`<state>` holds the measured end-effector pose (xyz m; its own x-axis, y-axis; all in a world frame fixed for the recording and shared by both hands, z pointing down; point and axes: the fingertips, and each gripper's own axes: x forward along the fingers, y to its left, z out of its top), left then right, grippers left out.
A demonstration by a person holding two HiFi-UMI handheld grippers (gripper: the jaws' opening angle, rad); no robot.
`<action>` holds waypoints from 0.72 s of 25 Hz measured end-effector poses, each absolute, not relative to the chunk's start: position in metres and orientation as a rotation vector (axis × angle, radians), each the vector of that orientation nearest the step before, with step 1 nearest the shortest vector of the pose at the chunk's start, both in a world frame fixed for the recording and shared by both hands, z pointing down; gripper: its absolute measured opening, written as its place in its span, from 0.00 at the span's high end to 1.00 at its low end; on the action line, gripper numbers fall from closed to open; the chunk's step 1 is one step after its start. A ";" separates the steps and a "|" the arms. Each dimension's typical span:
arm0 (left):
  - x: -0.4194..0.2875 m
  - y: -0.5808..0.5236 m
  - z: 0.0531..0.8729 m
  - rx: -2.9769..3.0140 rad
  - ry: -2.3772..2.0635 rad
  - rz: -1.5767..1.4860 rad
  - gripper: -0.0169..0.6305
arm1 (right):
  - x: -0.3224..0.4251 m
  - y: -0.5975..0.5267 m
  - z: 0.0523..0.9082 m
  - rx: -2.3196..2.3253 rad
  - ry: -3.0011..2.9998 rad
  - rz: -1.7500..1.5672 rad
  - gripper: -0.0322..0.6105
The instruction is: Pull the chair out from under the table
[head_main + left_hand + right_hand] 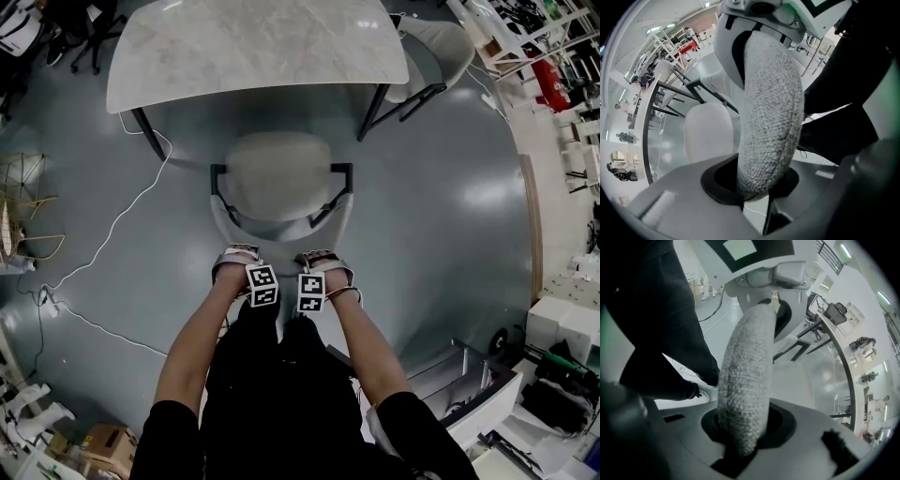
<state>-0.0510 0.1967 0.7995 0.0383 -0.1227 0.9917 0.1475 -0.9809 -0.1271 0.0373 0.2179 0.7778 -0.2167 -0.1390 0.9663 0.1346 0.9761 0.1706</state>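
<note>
Left hand-held gripper [237,265] and right hand-held gripper [325,267] are side by side, both pointing down. Each is clenched on the top of the chair [278,178], with the woven backrest rim [771,112] filling both sets of jaws. The seat lies just beyond the grippers. The marble worktop [253,47] is farther ahead, its near edge just past the seat's front. A white cable [112,234] trails on the floor out past the left gripper.

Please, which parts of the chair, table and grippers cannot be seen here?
1. Head view: the legs of the chair are hidden under its seat and backrest.
2. Head view: the jaw tips of the left gripper and right gripper are hidden by hands and marker cubes.
3. Head view: the far edge of the table is cut off by the picture's top.
</note>
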 end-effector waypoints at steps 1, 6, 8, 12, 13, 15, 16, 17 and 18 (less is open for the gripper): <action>-0.051 0.198 0.800 -2.113 -0.024 -2.052 0.82 | 0.038 0.219 0.778 0.001 -1.772 -0.250 0.82; -0.050 0.212 0.802 -2.119 -0.010 -2.059 0.82 | 0.039 0.232 0.780 -0.007 -1.772 -0.246 0.82; -0.048 0.218 0.801 -2.120 -0.005 -2.062 0.82 | 0.040 0.238 0.779 -0.007 -1.774 -0.249 0.82; -0.047 0.234 0.799 -2.116 -0.005 -2.061 0.82 | 0.042 0.254 0.777 -0.010 -1.774 -0.252 0.82; -0.047 0.237 0.799 -2.114 -0.003 -2.060 0.82 | 0.042 0.257 0.776 -0.010 -1.774 -0.254 0.82; -0.050 0.242 0.799 -2.114 0.000 -2.063 0.82 | 0.040 0.262 0.776 -0.011 -1.775 -0.257 0.82; -0.050 0.246 0.799 -2.116 0.003 -2.065 0.82 | 0.039 0.265 0.776 -0.013 -1.776 -0.258 0.82; -0.050 0.250 0.799 -2.119 0.007 -2.067 0.82 | 0.039 0.269 0.776 -0.015 -1.777 -0.258 0.82; -0.050 0.254 0.799 -2.121 0.010 -2.069 0.82 | 0.039 0.273 0.776 -0.017 -1.778 -0.258 0.82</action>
<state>-0.0500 0.2540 0.7989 0.0326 -0.1290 0.9911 0.1195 -0.9840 -0.1320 0.0388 0.2731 0.7762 -0.2238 -0.1284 0.9661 0.1516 0.9746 0.1646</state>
